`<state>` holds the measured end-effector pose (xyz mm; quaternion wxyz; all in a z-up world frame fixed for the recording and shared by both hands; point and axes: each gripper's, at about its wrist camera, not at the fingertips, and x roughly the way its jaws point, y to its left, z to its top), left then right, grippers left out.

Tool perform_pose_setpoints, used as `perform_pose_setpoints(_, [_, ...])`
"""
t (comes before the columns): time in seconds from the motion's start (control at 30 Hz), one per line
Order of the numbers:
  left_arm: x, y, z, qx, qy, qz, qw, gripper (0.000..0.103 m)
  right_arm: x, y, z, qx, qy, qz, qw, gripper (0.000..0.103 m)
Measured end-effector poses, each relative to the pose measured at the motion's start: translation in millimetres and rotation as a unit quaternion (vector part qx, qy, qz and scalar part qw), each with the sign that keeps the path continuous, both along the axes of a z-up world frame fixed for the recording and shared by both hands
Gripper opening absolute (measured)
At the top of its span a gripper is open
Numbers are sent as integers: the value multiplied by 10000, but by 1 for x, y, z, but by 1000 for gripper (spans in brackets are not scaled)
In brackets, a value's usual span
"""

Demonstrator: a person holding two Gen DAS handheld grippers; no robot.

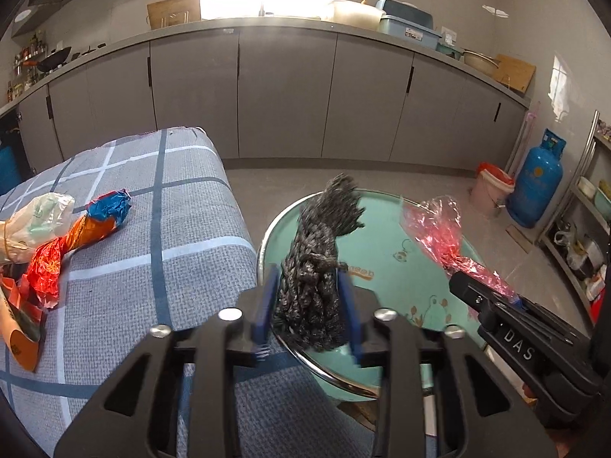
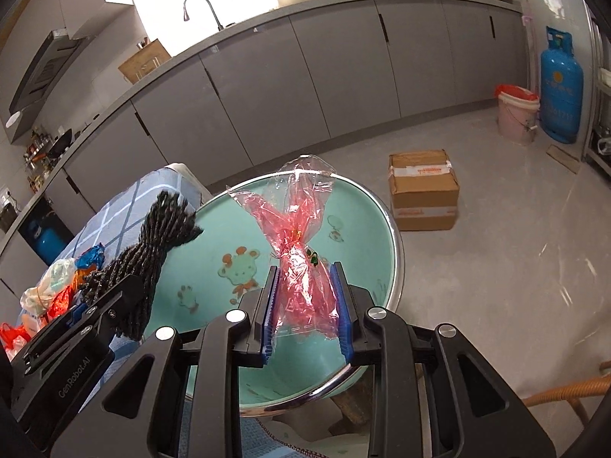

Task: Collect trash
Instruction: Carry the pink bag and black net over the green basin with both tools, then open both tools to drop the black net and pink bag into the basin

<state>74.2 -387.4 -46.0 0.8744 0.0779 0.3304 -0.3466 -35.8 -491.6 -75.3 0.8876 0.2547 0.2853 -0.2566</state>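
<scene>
My left gripper is shut on a dark grey crinkled wrapper and holds it over the near rim of a teal basin. My right gripper is shut on a pink clear plastic bag and holds it above the same basin. Each gripper shows in the other's view: the right one with the pink bag at the right, the left one with the grey wrapper at the left. More trash lies on the checked cloth: an orange and blue foil wrapper and a white bag.
A cardboard box stands on the floor beyond the basin. A pink bucket and a blue gas cylinder stand at the far right. Grey kitchen cabinets run along the back. A metal shelf rack is at the right.
</scene>
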Motion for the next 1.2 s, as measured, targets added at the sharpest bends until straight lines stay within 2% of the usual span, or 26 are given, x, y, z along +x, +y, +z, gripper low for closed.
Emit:
perform_pose_setpoints(0.03, [0,0,-1,-32,9,-25,10000,60,1,-1,-1,24,5,-13,10000,28])
perform_pose_setpoints(0.07, [1,1,-1,-62,-27,-29,10000,63,0,-2,-1,51,12,-31,10000,28])
perform_pose_setpoints(0.13, [2,0,-2,-75,-11,-99,9999,63,-1,-4,-2,99,9,-85,9999,31])
perform_pose_setpoints(0.17, [2,0,-2,-75,-9,-119,9999,64,-1,-4,-2,119,-6,-104,9999,36])
perform_pose_setpoints(0.2, [1,0,-1,-80,-11,-112,9999,65,-2,-6,-2,170,-55,-129,9998,47])
perform_pose_setpoints(0.27, [1,3,1,-108,-28,-60,9999,84,-6,-7,-1,232,-164,-196,9994,60])
perform_pose_setpoints(0.37, [0,13,8,-226,-172,165,9995,92,-10,-8,3,165,-269,-263,9992,61])
perform_pose_setpoints(0.43, [-1,20,12,-219,-255,334,9989,98,-13,-9,4,160,-343,-323,9988,64])
perform_pose_setpoints(0.53, [2,36,17,-268,-312,616,9973,98,-17,-12,6,161,-429,-443,9980,67])
perform_pose_setpoints(0.8, [12,81,28,-417,-126,1171,9922,98,-21,-4,17,-70,-587,-554,9967,73])
perform_pose_setpoints(0.97, [8,101,36,-411,-219,1323,9901,98,-13,16,27,-331,-646,-327,9968,74])
perform_pose_setpoints(1.2, [-6,146,53,-463,-549,1544,9854,98,1,51,41,-588,-729,150,9955,75])
